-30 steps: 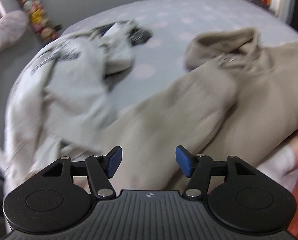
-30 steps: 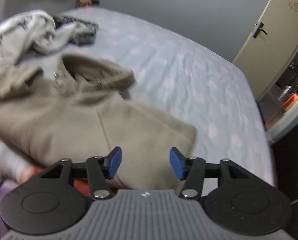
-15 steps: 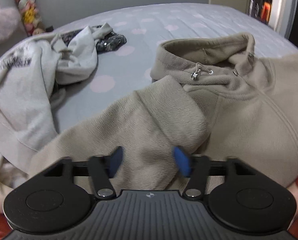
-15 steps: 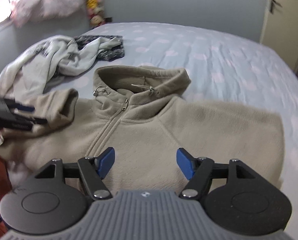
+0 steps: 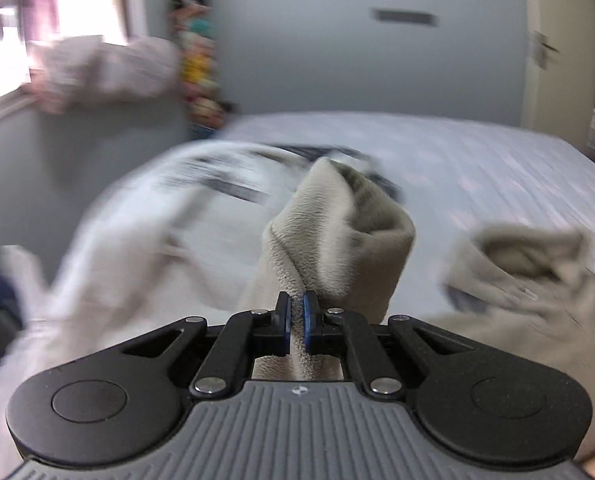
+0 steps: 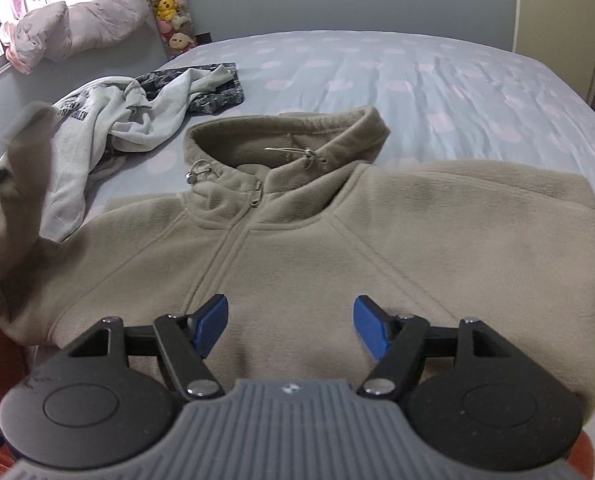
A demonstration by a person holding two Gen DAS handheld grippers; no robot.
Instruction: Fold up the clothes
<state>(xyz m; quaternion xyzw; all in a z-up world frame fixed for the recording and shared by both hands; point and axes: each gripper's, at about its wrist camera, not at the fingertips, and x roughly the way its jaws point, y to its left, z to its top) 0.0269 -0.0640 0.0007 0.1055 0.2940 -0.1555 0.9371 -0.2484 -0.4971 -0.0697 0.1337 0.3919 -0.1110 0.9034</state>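
A beige fleece jacket (image 6: pixel 337 240) lies front up on the bed, zip closed and collar (image 6: pixel 289 136) toward the far side. My left gripper (image 5: pixel 296 312) is shut on the jacket's sleeve (image 5: pixel 337 240), and the cloth bunches upward from between the pads. In the right wrist view that sleeve (image 6: pixel 25 152) stands raised and blurred at the jacket's left edge. My right gripper (image 6: pixel 291 320) is open just above the jacket's lower front, with nothing between its fingers.
A white printed sweatshirt (image 6: pixel 97 128) and a dark patterned garment (image 6: pixel 217 88) lie crumpled at the bed's far left. The dotted blue sheet (image 6: pixel 457 80) stretches right and back. Pink bedding (image 6: pixel 77 20) sits by the window, with plush toys (image 6: pixel 169 0) beside it. A door (image 6: pixel 557 8) is at the right.
My left gripper has closed on the beige sleeve and lifted it off the bed. My right gripper has widened and dropped closer to the jacket's front.
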